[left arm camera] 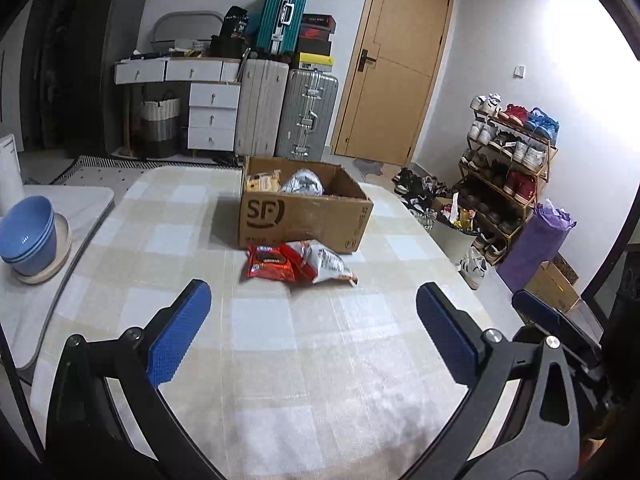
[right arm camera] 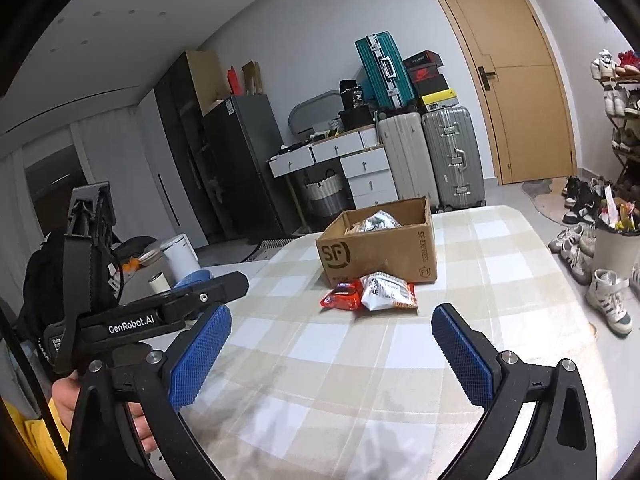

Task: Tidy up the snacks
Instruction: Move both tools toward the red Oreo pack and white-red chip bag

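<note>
Both claws hang spread and empty over the checked table (left arm camera: 192,216). The red snack pack (left arm camera: 271,266) and the white snack bag (left arm camera: 326,264) lie touching, straight ahead of the left claw (left arm camera: 314,330) and slightly left of the right claw (right arm camera: 332,350), just before the SF cardboard box (left arm camera: 304,216). The box already holds a silvery bag (left arm camera: 302,182) and yellowish packets (left arm camera: 262,182).

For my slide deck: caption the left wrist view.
Open left gripper hovers over checked table, facing two snack bags before a cardboard box.
</note>
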Demonstrator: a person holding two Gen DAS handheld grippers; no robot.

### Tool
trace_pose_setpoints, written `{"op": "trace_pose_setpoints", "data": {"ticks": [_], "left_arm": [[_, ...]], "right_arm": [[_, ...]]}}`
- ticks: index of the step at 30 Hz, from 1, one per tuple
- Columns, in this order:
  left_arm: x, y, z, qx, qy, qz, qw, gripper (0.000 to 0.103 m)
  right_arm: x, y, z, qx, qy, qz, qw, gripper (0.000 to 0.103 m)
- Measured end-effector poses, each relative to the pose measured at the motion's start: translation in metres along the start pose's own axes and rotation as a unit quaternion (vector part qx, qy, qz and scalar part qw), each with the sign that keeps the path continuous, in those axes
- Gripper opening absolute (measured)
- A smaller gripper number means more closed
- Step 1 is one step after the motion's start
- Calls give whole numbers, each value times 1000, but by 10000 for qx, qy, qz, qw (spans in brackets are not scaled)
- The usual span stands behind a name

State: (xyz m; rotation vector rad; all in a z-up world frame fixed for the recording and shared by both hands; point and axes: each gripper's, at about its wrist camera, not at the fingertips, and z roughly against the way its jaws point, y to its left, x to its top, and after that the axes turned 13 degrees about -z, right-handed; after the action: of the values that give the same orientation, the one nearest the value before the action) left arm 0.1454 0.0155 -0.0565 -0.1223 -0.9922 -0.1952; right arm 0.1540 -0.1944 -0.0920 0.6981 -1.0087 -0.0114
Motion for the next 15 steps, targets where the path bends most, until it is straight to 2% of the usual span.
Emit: {"op": "trace_pose_setpoints", "data": {"ticks": [7, 15], "left_arm": [[-14, 13, -28, -4, 222, 117, 9997, 103], [-37, 33, -85, -90, 606, 348, 9975, 103]], "right_arm": [[-9, -16, -28, -152, 417, -209, 9988, 102], [5, -54, -104, -288, 1108, -749, 9906, 102]]}}
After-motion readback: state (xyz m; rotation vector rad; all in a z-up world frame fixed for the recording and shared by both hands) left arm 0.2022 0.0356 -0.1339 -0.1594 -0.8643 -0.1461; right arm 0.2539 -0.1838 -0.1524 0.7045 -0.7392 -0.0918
